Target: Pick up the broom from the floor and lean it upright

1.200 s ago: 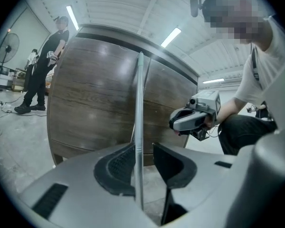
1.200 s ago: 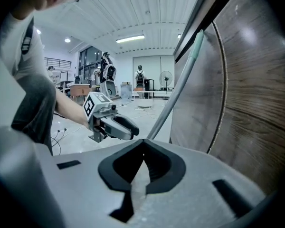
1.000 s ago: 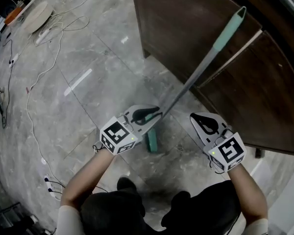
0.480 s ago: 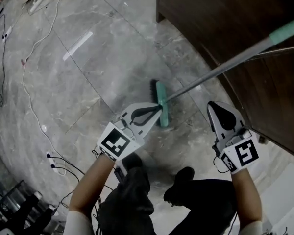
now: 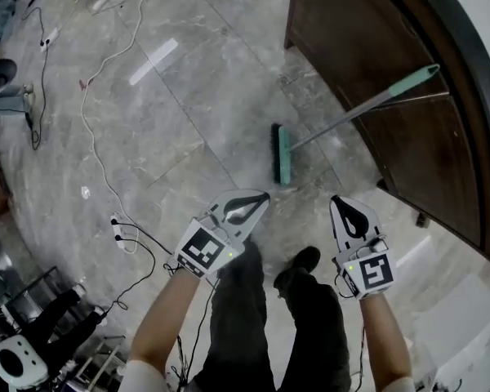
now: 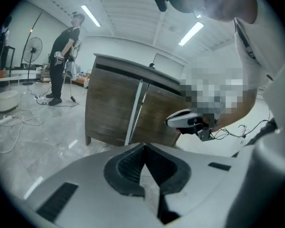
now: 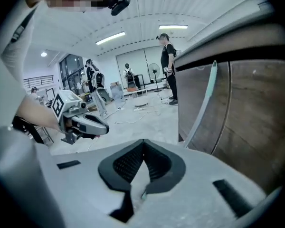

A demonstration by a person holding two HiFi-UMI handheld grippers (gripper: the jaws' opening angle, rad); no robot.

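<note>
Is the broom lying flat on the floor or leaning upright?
Leaning upright: the broom has its head on the floor, handle tilted against the wooden cabinet.

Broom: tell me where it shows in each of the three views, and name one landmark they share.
Head view: broom right of centre, head on the floor, handle slanting up-right against the cabinet.
Left gripper view: broom handle only, centre, leaning on the cabinet.
Right gripper view: broom handle, right of centre, against the cabinet.
Shared landmark: the dark wooden cabinet.

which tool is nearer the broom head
The left tool, its tip just below-left of the green broom head; the right tool sits farther off.
</note>
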